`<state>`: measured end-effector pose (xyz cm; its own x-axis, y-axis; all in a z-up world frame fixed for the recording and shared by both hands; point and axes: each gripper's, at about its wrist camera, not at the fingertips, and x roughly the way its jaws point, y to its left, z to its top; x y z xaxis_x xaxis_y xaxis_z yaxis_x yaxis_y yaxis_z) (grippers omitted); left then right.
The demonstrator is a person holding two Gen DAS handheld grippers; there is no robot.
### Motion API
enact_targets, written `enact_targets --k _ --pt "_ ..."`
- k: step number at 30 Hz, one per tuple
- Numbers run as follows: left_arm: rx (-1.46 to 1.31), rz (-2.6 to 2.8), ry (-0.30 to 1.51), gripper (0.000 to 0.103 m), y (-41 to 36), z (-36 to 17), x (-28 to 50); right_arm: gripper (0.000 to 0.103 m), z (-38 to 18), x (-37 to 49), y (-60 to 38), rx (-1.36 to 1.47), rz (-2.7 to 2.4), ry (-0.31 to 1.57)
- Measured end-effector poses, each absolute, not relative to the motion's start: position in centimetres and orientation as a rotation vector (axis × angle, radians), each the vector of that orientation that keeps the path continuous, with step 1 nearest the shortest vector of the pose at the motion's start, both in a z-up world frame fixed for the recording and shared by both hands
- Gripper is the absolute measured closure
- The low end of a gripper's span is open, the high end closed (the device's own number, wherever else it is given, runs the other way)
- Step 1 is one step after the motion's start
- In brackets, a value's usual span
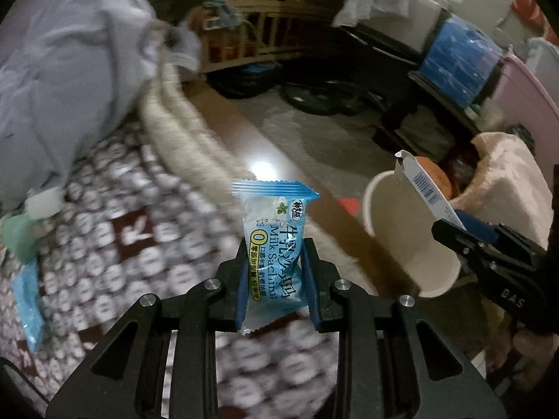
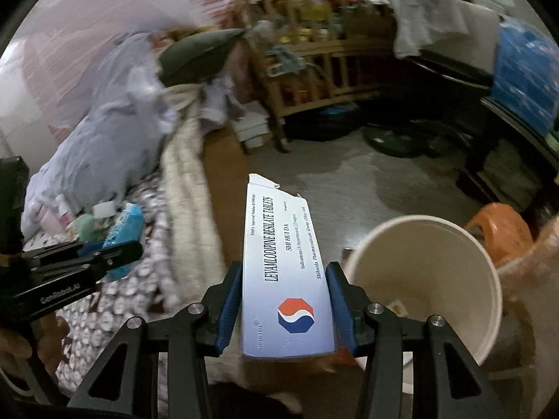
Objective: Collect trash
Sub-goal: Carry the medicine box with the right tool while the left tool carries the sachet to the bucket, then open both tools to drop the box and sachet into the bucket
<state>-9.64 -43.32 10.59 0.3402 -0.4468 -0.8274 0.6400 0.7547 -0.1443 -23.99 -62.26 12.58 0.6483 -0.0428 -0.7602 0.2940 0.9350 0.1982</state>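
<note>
A: What do we have in the left gripper point(image 1: 276, 272)?

B: We pinch a blue wrapper point(image 1: 274, 255) between its blue pads point(image 1: 242, 289). The wrapper stands upright out of the jaws, its crimped top toward the far floor point(image 1: 279, 129), and it reads "Milk Sachima".

A: And the right gripper point(image 2: 284, 300)?

B: We hold a white pill box point(image 2: 284, 272) there, clamped flat between the two pads point(image 2: 227, 307), printed face up. Its far end is torn open and points out over the floor.

A: Where is the cup?

B: From the right wrist we see the paper cup point(image 2: 450, 300) just right of the box, near us, its mouth tilted our way. There is a small scrap at its bottom. In the left view the same cup point(image 1: 401, 230) lies to the right of the wrapper, with the box point(image 1: 424, 188) beside its rim, and the right gripper point(image 1: 464, 234) behind it.

A: What lies on our left?

B: A patterned blanket point(image 1: 115, 230) with a cream edge, and a grey quilt point(image 1: 63, 80) heaped farther back. From the right wrist we spot the left gripper point(image 2: 111, 251) over that blanket, and a blue pack point(image 2: 127, 223) with small bottles point(image 2: 103, 208) beyond it.

A: Anything on the right?

B: An orange stool point(image 2: 499, 227) stands past the cup, and a wooden crib point(image 2: 314, 80) is far off across the floor.
</note>
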Motion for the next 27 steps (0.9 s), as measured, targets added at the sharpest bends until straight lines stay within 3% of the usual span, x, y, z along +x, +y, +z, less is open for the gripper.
enact_targets --k 22,24,26,27 --pt "0.201 -1.025 1.134 0.077 -57.7 7.7 -12.3 0.057 7.4 -28.5 -73.7 0.485 -0.461 0.913" --pt "0.195 -1.045 1.14 0.073 -58.5 7.3 -12.5 0.056 7.2 -28.4 -74.2 0.494 -0.483 0.912" --pt "0.187 -1.055 1.146 0.053 -58.7 7.0 -12.5 0.055 7.0 -28.3 -74.6 0.499 -0.503 0.911" --pt "0.175 -1.058 1.15 0.051 -58.7 6.9 -12.4 0.055 6.9 -28.3 -74.8 0.502 -0.508 0.912"
